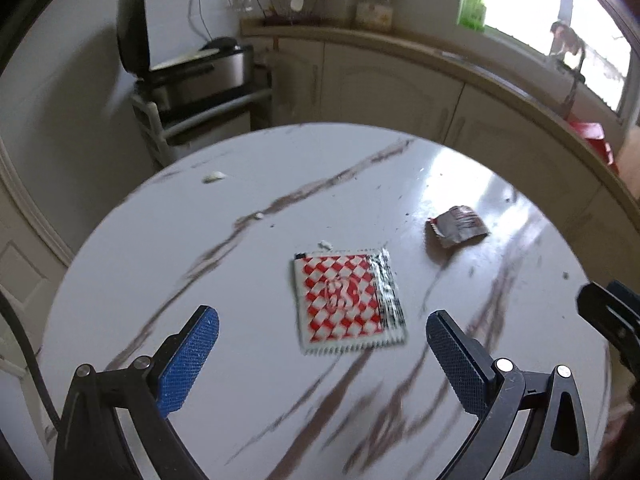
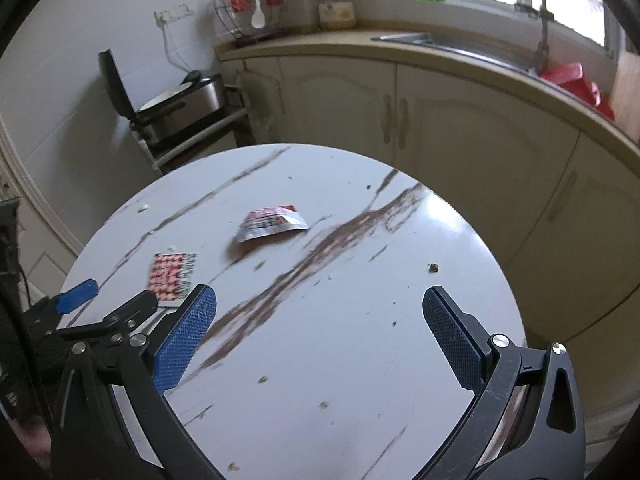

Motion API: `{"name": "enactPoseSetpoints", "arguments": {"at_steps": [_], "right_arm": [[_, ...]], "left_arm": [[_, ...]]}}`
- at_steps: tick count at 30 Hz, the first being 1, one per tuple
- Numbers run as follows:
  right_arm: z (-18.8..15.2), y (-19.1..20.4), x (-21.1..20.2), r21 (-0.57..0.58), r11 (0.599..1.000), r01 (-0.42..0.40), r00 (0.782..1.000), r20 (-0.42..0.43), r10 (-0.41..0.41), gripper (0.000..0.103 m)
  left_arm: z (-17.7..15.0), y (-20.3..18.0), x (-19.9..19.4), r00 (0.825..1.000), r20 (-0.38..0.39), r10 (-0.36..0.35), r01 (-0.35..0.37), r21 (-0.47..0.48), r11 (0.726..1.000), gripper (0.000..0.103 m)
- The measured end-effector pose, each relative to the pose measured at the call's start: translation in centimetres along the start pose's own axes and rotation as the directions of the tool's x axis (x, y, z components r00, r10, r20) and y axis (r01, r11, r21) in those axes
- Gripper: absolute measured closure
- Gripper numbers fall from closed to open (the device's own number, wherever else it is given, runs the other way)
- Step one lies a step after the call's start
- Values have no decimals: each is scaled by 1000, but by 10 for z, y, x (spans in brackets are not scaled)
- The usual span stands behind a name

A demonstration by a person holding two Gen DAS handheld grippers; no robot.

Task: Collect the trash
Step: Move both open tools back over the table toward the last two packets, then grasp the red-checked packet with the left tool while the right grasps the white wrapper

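A flat red-and-white checkered sachet (image 1: 346, 300) lies on the round marble-look table (image 1: 280, 208), just ahead of my open left gripper (image 1: 322, 326) and between the lines of its blue fingers. A crumpled silver-and-red wrapper (image 1: 458, 226) lies farther right. In the right wrist view the same wrapper (image 2: 272, 222) sits well ahead of my open right gripper (image 2: 320, 308), which holds nothing. The checkered sachet (image 2: 172, 274) shows at its left, beside the left gripper's blue fingertip (image 2: 78, 294). Small white scraps (image 1: 214, 177) and crumbs (image 2: 432, 267) dot the tabletop.
Cream kitchen cabinets (image 2: 400, 120) with a counter and sink (image 2: 420, 38) curve behind the table. An open-lidded metal appliance (image 1: 192, 68) sits on a white rack at the back left. A red basin (image 2: 576, 84) stands on the counter at right.
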State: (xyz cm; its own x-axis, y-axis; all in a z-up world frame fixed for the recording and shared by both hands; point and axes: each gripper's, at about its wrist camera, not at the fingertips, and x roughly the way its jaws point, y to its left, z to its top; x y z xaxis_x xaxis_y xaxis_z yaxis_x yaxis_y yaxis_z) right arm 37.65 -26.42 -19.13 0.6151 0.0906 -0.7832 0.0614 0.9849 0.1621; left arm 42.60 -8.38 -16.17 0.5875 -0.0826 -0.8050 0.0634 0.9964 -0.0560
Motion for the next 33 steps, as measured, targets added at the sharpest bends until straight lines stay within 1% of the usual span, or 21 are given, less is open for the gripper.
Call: {"name": "enactPoseSetpoints", "arguments": {"at_steps": [2, 3, 4, 8, 9, 10, 11, 13, 14, 15, 17, 19, 23, 26, 28, 29, 30, 31, 32, 33], "right_arm": [[2, -6, 9, 10, 1000, -3, 1000, -12, 3, 0], [3, -6, 13, 11, 1000, -4, 1000, -17, 4, 0], [5, -8, 17, 12, 1000, -6, 1000, -21, 6, 0], [11, -9, 33, 1, 1000, -20, 999, -41, 20, 0], [12, -8, 38, -3, 1000, -22, 999, -46, 22, 0], [13, -7, 41, -5, 1000, -25, 998, -50, 25, 0], [15, -6, 45, -8, 999, -32, 998, -55, 32, 0], [19, -1, 55, -15, 999, -44, 997, -67, 43, 0], [20, 2, 60, -19, 998, -53, 996, -73, 51, 0], [22, 4, 64, -21, 998, -55, 996, -77, 53, 0], [26, 8, 72, -31, 998, -60, 995, -84, 57, 0], [29, 14, 80, -46, 997, -68, 994, -92, 63, 0], [36, 32, 93, -81, 993, -88, 991, -105, 79, 2], [38, 43, 105, -118, 990, -80, 990, -127, 64, 8], [37, 47, 107, -139, 989, -59, 993, -113, 43, 11], [37, 49, 107, -152, 987, -47, 994, -103, 32, 18], [37, 51, 107, -161, 986, -38, 995, -97, 23, 28], [36, 53, 106, -173, 985, -25, 996, -92, 9, 33], [35, 56, 105, -187, 982, -20, 996, -88, 4, 42], [35, 57, 104, -193, 981, -25, 996, -85, 9, 55]], "left_arm": [[12, -6, 18, 999, -26, 25, -24, 18, 1000, 2], [15, -9, 27, 998, -42, 35, -34, 29, 999, 4], [18, -10, 31, 998, -47, 42, -40, 36, 999, 3], [26, -13, 38, 999, -34, 22, -21, 36, 999, 9], [28, -11, 40, 999, -28, 16, -15, 37, 999, 13], [32, -11, 41, 1000, -20, 11, -10, 37, 999, 20], [33, -11, 42, 1000, -14, 8, -7, 38, 999, 23], [39, -8, 46, 1000, -4, -5, 5, 43, 999, 34], [42, -6, 47, 1000, 0, -7, 7, 46, 999, 43], [48, -3, 50, 1000, 3, -15, 15, 45, 999, 46], [56, 4, 55, 1000, 3, -30, 30, 45, 999, 61], [62, 11, 59, 999, 1, -54, 54, 43, 998, 67], [69, 23, 68, 995, 2, -102, 102, 24, 994, 70], [71, 25, 74, 994, 7, -112, 112, 19, 994, 71], [72, 26, 76, 993, 9, -119, 119, 15, 993, 71], [77, 27, 79, 992, 10, -124, 124, 11, 992, 71], [69, 30, 73, 992, 11, -127, 127, 9, 992, 71], [59, 39, 68, 991, 13, -134, 134, 4, 991, 72], [45, 41, 57, 990, 15, -138, 138, 3, 990, 77], [38, 43, 53, 989, 13, -148, 148, 0, 989, 81]]}}
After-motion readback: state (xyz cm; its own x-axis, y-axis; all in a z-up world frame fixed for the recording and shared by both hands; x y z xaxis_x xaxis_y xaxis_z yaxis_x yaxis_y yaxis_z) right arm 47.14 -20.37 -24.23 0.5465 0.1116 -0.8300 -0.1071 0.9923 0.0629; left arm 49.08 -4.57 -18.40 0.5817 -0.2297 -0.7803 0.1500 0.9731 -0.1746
